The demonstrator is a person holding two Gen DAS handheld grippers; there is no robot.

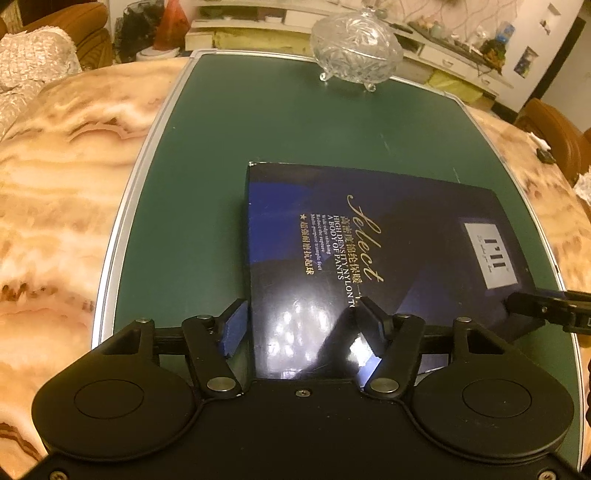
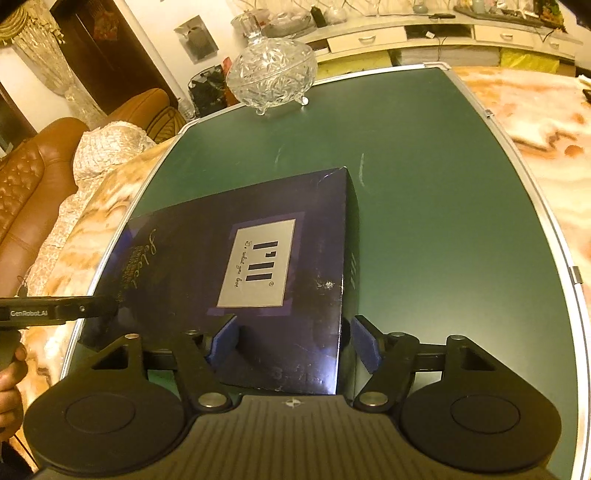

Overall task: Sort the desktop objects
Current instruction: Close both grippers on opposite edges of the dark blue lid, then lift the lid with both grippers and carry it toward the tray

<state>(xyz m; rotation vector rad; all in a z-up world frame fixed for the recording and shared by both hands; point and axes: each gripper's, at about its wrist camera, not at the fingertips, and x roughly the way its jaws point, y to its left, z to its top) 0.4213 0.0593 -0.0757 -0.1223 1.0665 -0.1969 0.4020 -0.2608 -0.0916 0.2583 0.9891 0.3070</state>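
Observation:
A flat dark blue box (image 1: 369, 254) with gold "Select" lettering lies on the green mat (image 1: 229, 155); it also shows in the right wrist view (image 2: 258, 266). My left gripper (image 1: 301, 321) is open and straddles the box's near left corner, one finger beside its left side, one over its top. My right gripper (image 2: 291, 343) is open and straddles the box's near right corner. A lidded cut-glass bowl (image 1: 354, 48) stands at the mat's far edge, also in the right wrist view (image 2: 271, 72).
The mat lies on a marble-patterned table (image 1: 55, 192). A leather sofa with a lace cover (image 2: 55, 177) stands to the left. Shelves with clutter (image 2: 443, 33) line the far wall. The other gripper's tip (image 1: 546, 308) shows at the box's right edge.

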